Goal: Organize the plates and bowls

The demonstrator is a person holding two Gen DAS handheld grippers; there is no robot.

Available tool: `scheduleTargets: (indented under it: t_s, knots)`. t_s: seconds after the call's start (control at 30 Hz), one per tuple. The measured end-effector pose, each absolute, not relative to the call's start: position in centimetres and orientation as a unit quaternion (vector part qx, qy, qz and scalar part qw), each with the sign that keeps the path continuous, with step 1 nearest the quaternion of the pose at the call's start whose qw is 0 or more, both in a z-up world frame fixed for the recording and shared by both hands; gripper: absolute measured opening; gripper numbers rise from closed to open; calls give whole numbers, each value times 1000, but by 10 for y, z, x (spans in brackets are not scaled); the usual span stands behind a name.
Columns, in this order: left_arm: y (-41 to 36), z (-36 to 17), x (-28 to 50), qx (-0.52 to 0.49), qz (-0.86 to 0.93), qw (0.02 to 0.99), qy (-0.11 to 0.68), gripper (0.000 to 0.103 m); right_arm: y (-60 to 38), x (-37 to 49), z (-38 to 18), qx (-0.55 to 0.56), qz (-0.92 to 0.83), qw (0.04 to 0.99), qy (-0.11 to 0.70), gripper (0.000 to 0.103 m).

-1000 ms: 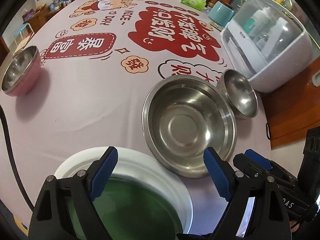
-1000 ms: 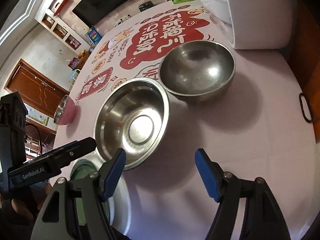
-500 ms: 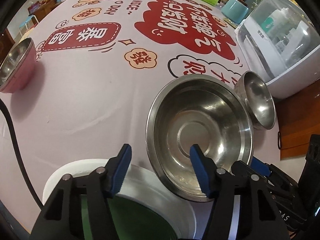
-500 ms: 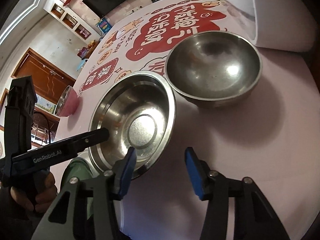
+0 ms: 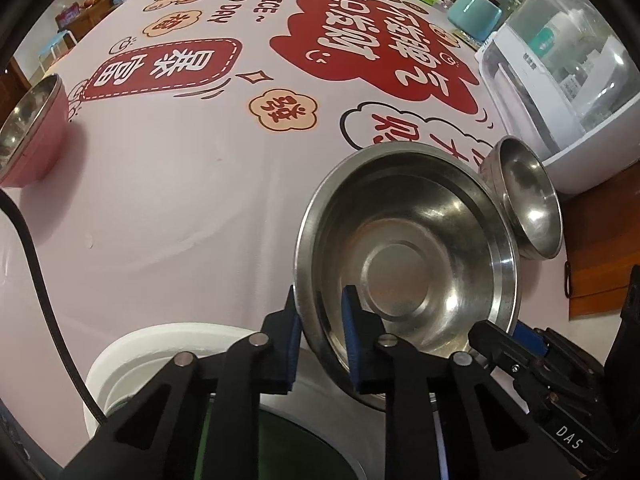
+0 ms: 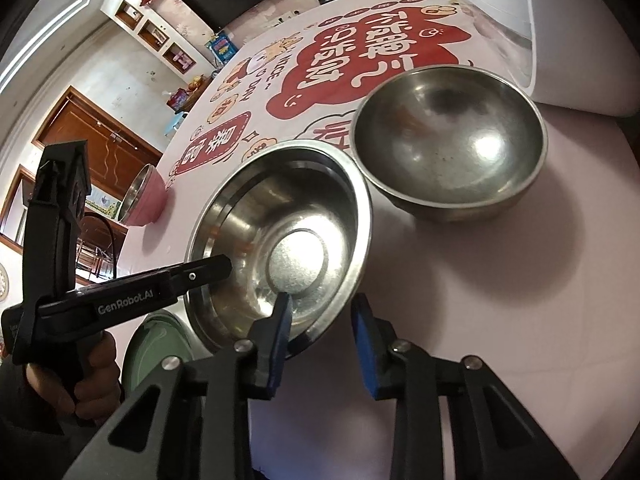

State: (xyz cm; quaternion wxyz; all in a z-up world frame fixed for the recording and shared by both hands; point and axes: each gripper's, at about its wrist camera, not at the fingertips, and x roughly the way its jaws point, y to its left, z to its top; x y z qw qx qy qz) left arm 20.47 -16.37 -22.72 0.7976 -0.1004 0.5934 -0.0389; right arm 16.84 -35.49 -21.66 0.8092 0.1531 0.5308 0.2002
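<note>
Three steel bowls; left claw [image 5: 320, 334] grips wide bowl [image 5: 404, 264], right claw [image 6: 322, 334] closing on it

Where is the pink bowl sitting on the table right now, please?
The pink bowl sits alone at the far left edge of the left wrist view, on the printed tablecloth, well apart from the wide steel bowl.

My feeds are bright and evenly lit. Glare spots sit in the steel bowl [image 6: 280, 248] and the deeper bowl [image 6: 448, 140], which throw soft shadows on the desk [image 6: 500, 300]. Fisheye bending curves the edges, with black vignetting in the corners. Focus is sharp, though the far room looks softer.
</note>
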Motion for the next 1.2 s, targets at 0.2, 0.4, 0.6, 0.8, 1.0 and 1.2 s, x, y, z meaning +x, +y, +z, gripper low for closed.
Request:
scheduleTargets:
  t_s: [0.2,0.4,0.6,0.8,1.0,1.2]
  knots:
    - [-161,-228,205,-100,-45,794,598,15,-352,168,-214,140,200,812,530,23]
    - [-163,-224,199,-102,-50,796,594,15,-349,164,-208,121,193,820,525,23]
    - [-161,-211,187,-108,-62,807,577,15,-348,157,-197,111,191,831,511,23]
    - [-159,-194,170,-113,-76,819,557,15,-346,142,-180,90,189,849,486,23]
    - [-159,-178,155,-107,-92,828,542,15,-342,123,-159,62,179,869,457,23]
    - [-163,-166,142,-96,-111,836,529,15,-343,105,-146,49,161,883,438,25]
